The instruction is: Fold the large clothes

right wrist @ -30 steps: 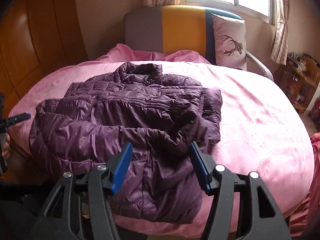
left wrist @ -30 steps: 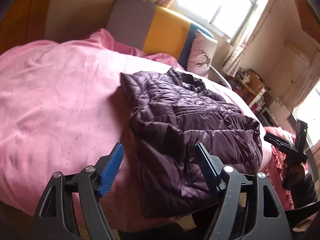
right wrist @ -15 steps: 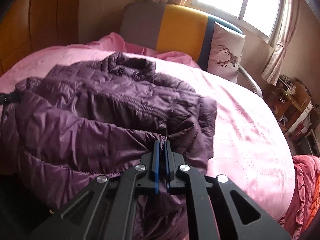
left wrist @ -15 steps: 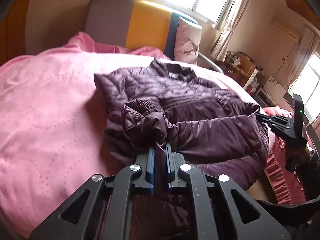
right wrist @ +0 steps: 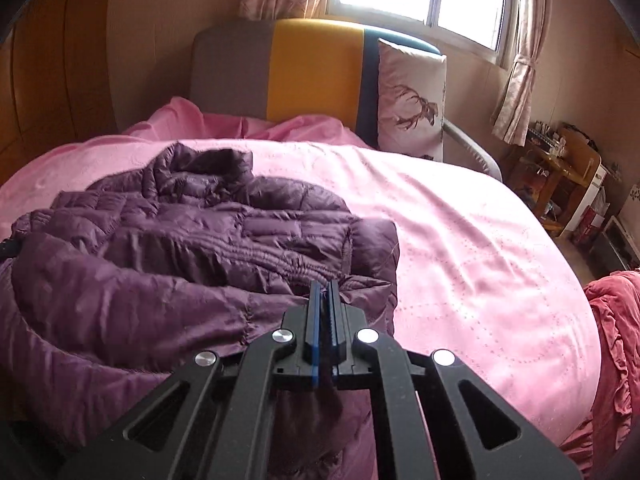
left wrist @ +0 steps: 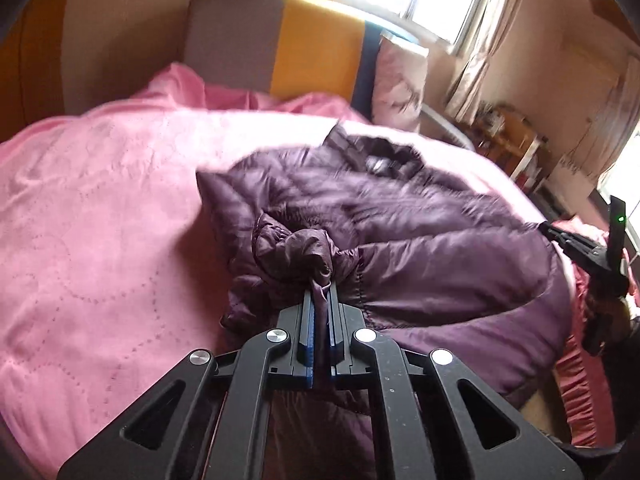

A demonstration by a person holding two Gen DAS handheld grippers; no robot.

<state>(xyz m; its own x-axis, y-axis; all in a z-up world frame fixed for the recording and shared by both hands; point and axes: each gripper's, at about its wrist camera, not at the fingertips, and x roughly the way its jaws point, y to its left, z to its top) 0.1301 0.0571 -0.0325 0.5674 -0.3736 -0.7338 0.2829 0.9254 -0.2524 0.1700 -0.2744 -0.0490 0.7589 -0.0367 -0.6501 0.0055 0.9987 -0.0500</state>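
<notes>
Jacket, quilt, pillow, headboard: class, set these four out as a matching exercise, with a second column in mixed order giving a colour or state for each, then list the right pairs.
Column one:
1. jacket
2. quilt
3. pillow
4. headboard

Column two:
A. printed with a deer
B. grey, yellow and dark blue panels
C. pink, spread over the bed
D. purple, pinched by both grippers

Pairs: 1-D, 2-C, 3-A, 4-B. The left gripper and the right gripper each clamp a fold of the jacket.
</notes>
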